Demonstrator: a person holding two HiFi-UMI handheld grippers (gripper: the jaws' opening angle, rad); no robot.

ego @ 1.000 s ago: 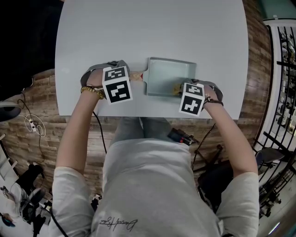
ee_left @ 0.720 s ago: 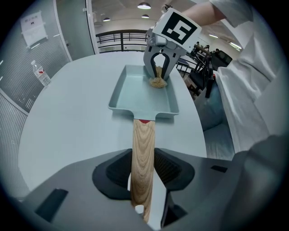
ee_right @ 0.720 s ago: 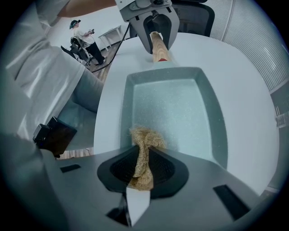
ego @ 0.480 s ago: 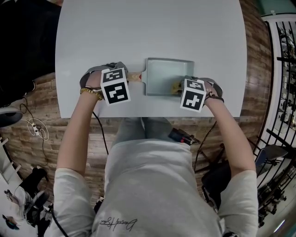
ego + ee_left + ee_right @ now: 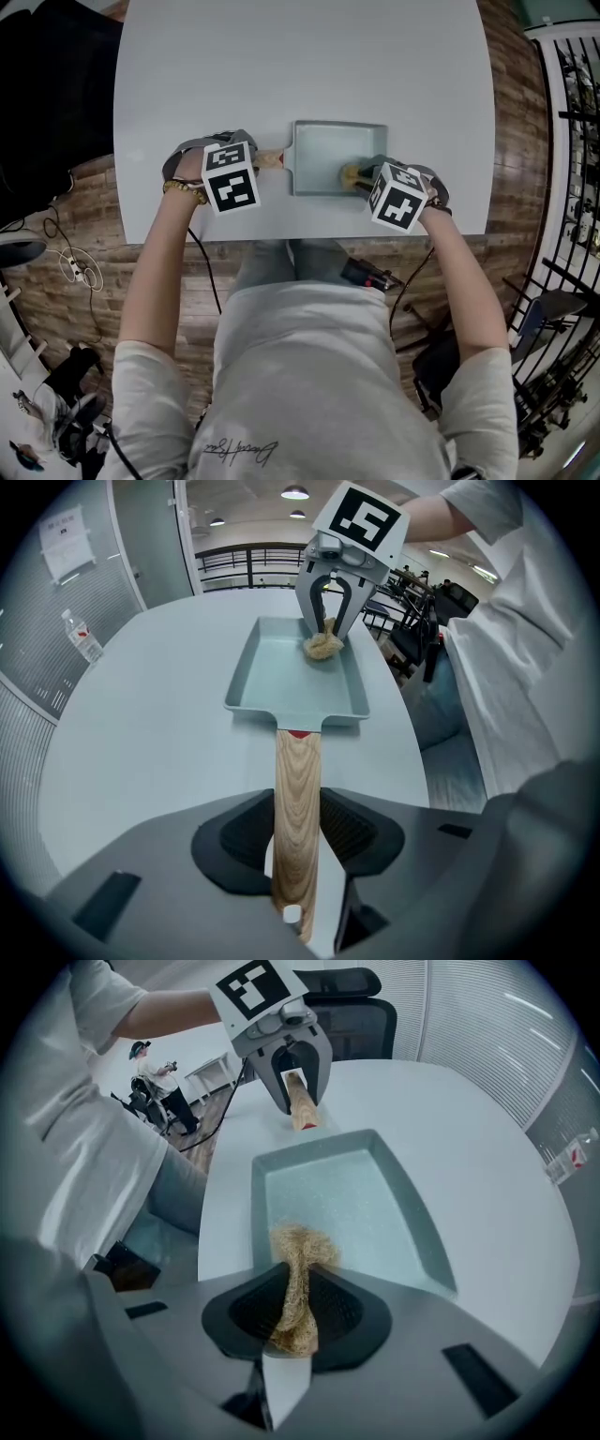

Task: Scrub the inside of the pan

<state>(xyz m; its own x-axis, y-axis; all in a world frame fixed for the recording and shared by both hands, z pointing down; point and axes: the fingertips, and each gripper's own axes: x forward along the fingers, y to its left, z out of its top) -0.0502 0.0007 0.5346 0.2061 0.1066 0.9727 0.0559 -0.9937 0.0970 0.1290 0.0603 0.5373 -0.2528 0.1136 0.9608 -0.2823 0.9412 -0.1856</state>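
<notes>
A pale green rectangular pan (image 5: 330,155) (image 5: 298,672) (image 5: 347,1208) lies on the grey table near its front edge. Its wooden handle (image 5: 269,158) (image 5: 296,808) (image 5: 302,1110) points left, and my left gripper (image 5: 255,161) (image 5: 296,841) is shut on it. My right gripper (image 5: 361,180) (image 5: 292,1307) is shut on a tan fibrous scrubber (image 5: 350,174) (image 5: 323,645) (image 5: 298,1260). The scrubber's tuft rests inside the pan at its right end, close to the near wall.
The grey table (image 5: 300,66) reaches far beyond the pan. A person's arms and torso fill the near side. A black railing (image 5: 572,141) stands at the right over a wooden floor (image 5: 84,272).
The right gripper has carried the scrubber leftward and a little farther into the pan. The left gripper keeps its hold on the handle.
</notes>
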